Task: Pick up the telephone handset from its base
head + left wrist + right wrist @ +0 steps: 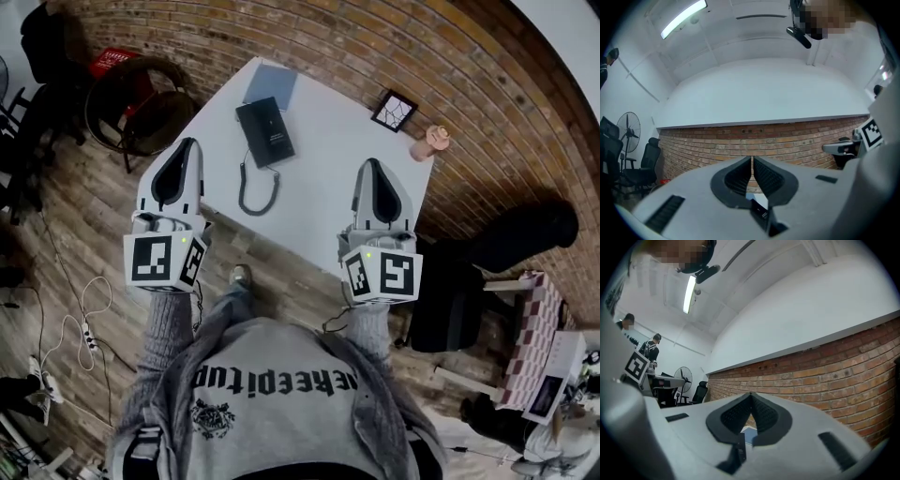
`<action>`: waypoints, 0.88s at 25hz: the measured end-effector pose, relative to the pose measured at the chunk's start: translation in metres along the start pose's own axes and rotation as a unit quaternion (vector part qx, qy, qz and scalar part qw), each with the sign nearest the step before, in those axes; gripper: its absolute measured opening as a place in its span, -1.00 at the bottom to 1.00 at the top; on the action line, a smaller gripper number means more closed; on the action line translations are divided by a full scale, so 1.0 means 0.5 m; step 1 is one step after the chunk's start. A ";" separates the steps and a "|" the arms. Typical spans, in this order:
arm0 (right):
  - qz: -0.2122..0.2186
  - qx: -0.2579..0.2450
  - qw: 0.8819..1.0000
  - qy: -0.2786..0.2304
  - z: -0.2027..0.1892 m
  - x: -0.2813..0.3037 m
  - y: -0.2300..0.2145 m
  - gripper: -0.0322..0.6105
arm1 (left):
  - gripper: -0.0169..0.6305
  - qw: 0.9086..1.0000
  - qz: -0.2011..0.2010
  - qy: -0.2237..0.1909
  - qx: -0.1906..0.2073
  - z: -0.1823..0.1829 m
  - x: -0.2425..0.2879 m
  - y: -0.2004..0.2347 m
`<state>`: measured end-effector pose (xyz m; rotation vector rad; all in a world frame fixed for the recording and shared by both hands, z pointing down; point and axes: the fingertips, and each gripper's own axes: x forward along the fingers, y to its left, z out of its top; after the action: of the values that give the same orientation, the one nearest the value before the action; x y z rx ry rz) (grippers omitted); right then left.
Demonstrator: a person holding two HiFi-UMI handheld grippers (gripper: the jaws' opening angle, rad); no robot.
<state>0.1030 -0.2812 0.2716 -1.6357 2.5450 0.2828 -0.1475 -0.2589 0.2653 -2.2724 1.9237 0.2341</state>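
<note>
- Over the near-left corner of the desk (323, 173): left gripper (190, 143), jaws pressed together on nothing, aimed toward the far side.
- Just right of and beyond that tip, in from the left edge: telephone handset (255, 133), seated on its base (277, 131), long axis running from the far corner toward the near edge. Probably the shorter reach from this side, after spreading the jaws.
- Off the near end: coiled cord (258, 192), looping toward the near edge, likely to snag a low approach.
- Just beyond the far end: blue-grey pad (270, 84), closing off that side.
- Right of the base: bare desk, ample room.
- Over the near edge toward the right corner: right gripper (371, 165), likewise pressed together, empty, farther from the handset.
- By the right corner, well apart: framed picture (395, 111) and pink object (429, 142).
</note>
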 end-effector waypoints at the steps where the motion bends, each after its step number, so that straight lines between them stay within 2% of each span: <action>1: -0.002 0.000 1.000 0.002 -0.004 0.016 0.000 -0.89 | -0.90 1.000 -0.002 0.007 -0.002 -0.004 0.016 0.008; 8: -0.021 -0.002 1.000 0.013 -0.033 0.114 0.003 -0.89 | -0.90 0.999 -0.041 0.023 -0.008 -0.066 0.128 0.057; 14: -0.043 -0.005 0.998 0.034 -0.073 0.172 -0.009 -0.89 | -0.90 0.993 -0.084 0.081 -0.017 -0.173 0.208 0.065; 18: -0.060 -0.004 0.997 0.053 -0.103 0.193 -0.023 -0.89 | -0.90 0.984 -0.116 0.129 -0.043 -0.262 0.243 0.060; 22: -0.066 -0.008 0.995 0.071 -0.129 0.210 -0.023 -0.89 | -0.90 0.970 -0.146 0.182 -0.070 -0.355 0.262 0.047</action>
<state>0.0706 -0.3930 0.3139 -1.8846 2.5236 0.1819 -0.1462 -0.4273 0.4093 -2.8191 1.7286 -0.0962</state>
